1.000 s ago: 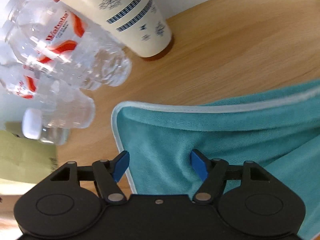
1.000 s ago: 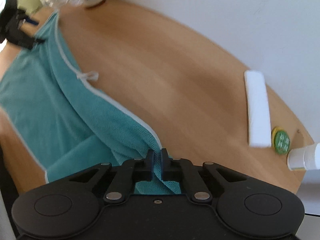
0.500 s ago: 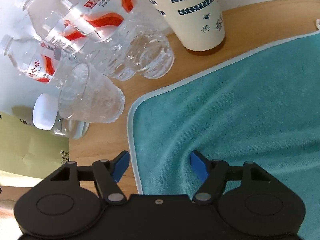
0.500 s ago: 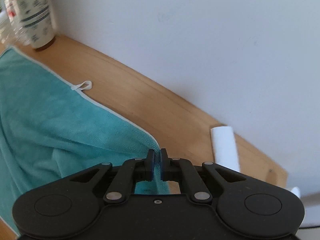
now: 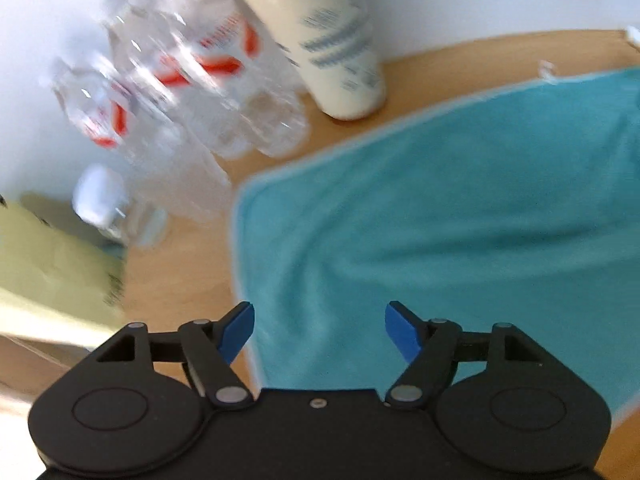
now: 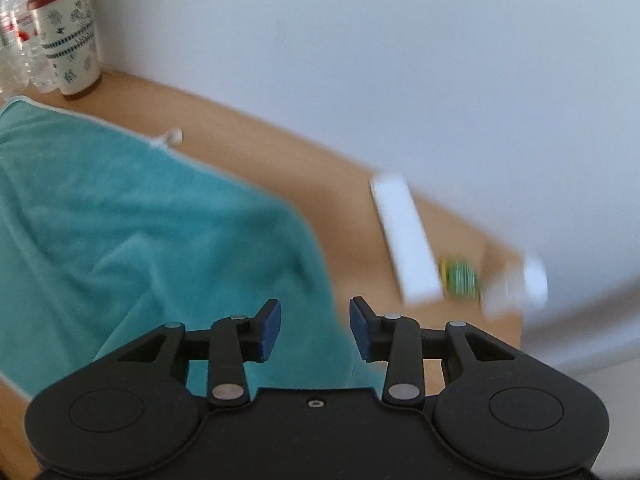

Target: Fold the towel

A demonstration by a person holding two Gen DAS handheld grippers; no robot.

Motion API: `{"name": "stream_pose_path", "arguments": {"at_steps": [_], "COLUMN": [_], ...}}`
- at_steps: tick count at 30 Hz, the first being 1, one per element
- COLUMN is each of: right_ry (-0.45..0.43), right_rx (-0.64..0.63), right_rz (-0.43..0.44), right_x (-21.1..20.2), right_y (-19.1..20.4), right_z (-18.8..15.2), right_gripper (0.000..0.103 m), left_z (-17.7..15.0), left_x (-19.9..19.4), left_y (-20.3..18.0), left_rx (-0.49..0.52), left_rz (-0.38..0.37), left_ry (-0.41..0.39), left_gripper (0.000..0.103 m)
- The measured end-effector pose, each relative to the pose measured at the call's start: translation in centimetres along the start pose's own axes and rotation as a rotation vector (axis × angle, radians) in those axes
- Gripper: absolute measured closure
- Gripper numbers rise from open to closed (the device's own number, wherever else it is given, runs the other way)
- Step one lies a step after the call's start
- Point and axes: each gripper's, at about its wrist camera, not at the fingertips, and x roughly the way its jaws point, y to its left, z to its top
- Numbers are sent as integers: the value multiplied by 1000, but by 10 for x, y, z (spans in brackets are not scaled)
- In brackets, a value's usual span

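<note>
Both jaws apart, nothing held: you're between folds.
Next, bring the left hand-held gripper [image 5: 318, 326] and right hand-held gripper [image 6: 314, 326] onto fresh towel [image 5: 460, 216] corners, avoiding the bottles [image 5: 192, 92] at 11 o'clock.

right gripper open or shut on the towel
Open: the right gripper has its jaws apart, with the towel lying loose below them.

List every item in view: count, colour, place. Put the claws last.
towel: one, teal with pale edging, spread on the table
table: one, light wood, against a white wall
cup: one, cream with blue pattern and red lid, far corner beside the bottles
bottles: several, clear with red labels, left of the cup
white bar: one, right of the towel
green round item: one, beside the bar, blurred
left claw: open, over the towel's edge
right claw: open, over the towel
</note>
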Motion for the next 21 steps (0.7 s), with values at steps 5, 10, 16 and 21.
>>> {"name": "stream_pose_path", "arguments": {"at_steps": [5, 10, 16, 21], "right_ry": [135, 222, 273, 269], "right_rx": [145, 352, 379, 430], "right_rz": [13, 32, 23, 12], "right_x": [6, 24, 40, 43], "right_y": [14, 12, 32, 31], "right_z": [-36, -39, -43, -51], "right_gripper": [59, 59, 60, 97], "left_z": [-25, -35, -43, -49], "left_x": [-11, -4, 9, 15], "left_y": [-34, -42, -42, -34], "left_rx": [85, 76, 73, 50], "left_rz": [-69, -100, -103, -116], "left_ry": [17, 43, 83, 79], "left_gripper": [29, 29, 35, 35]}}
